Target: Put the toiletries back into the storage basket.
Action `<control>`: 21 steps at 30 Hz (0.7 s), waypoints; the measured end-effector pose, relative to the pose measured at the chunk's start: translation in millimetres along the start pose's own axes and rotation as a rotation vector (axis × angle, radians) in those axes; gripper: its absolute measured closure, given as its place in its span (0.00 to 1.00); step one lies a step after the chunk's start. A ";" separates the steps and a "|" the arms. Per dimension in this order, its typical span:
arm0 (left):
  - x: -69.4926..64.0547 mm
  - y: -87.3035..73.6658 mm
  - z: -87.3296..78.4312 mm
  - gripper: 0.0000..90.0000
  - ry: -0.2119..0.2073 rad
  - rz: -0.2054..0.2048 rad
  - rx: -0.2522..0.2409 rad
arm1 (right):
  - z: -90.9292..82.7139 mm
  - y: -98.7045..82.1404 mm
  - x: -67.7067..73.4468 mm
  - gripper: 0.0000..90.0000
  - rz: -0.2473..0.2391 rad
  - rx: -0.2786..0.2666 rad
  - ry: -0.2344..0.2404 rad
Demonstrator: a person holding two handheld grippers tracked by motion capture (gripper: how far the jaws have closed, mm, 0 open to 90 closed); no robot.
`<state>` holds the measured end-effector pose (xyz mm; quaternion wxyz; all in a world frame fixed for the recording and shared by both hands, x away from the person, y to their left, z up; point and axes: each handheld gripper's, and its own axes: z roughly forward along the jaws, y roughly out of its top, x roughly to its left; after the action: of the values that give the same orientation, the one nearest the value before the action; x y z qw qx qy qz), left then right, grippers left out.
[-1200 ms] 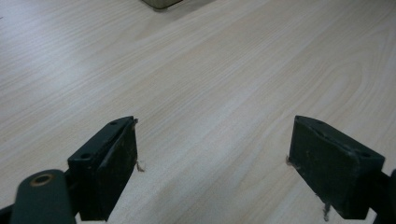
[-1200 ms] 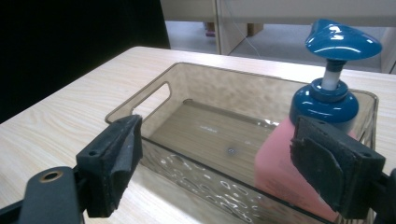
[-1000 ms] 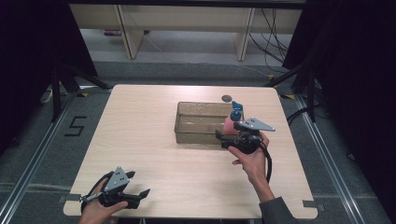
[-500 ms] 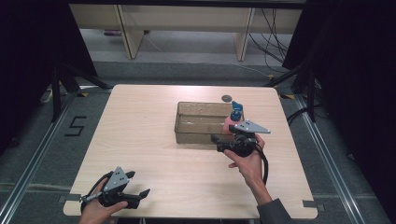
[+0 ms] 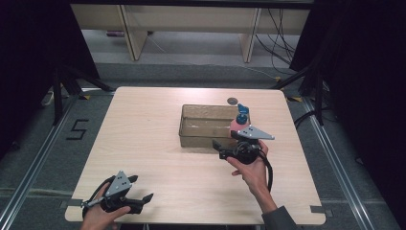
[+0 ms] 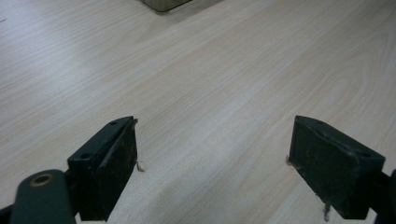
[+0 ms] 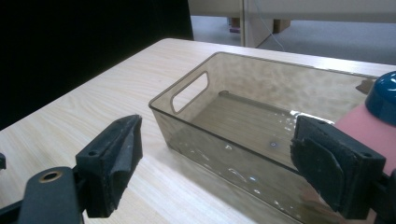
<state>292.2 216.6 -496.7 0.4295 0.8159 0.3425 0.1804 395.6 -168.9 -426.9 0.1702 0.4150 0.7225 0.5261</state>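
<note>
Hovering beside the clear bin [image 7: 261,135], the right gripper [image 7: 233,172] has jaws open (left gripper [image 6: 215,168] too); probably approaching the pink bottle [image 5: 238,124] next.

A light wood-grain rectangular table [image 5: 143,139] stands on grey carpeted floor [image 5: 38,143], where a black numeral "5" [image 5: 76,129] is marked off to the left of the left gripper [image 5: 141,201]. Beyond the table's far edge, well past the right gripper [image 5: 216,148], stands pale wooden shelving [image 5: 191,19] with black cables [image 5: 277,28] trailing beside it. Black curtains [image 5: 364,72] close in both sides, with black stand legs [image 5: 67,81] at the far corners.
</note>
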 end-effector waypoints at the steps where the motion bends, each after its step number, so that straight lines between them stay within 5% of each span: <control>1: 1.1 0.4 -0.7 0.16 -0.001 0.015 0.005 | 0.0 -0.7 0.0 0.19 -0.005 -0.006 -0.004; 4: -0.2 0.8 -1.7 0.16 0.003 0.011 0.002 | -0.3 -3.0 1.7 0.19 -0.024 -0.001 -0.004; 8: 0.2 0.6 -1.9 0.16 0.001 0.012 0.003 | -1.4 -6.9 8.8 0.19 0.029 0.015 0.004; 10: 0.0 0.3 -1.7 0.16 0.013 0.004 -0.001 | -1.4 -6.8 7.5 0.19 -0.022 -0.004 0.011; 19: -1.6 0.7 -2.7 0.16 0.020 0.008 -0.002 | -6.0 -12.5 16.9 0.19 -0.004 0.009 0.019; 21: -2.1 0.6 -2.7 0.16 0.020 0.008 -0.002 | -5.4 -14.4 16.4 0.19 -0.037 0.008 0.021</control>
<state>289.4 216.4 -494.6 0.4261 0.8149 0.3435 0.1906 376.1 -161.0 -434.6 0.1708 0.3967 0.7341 0.5240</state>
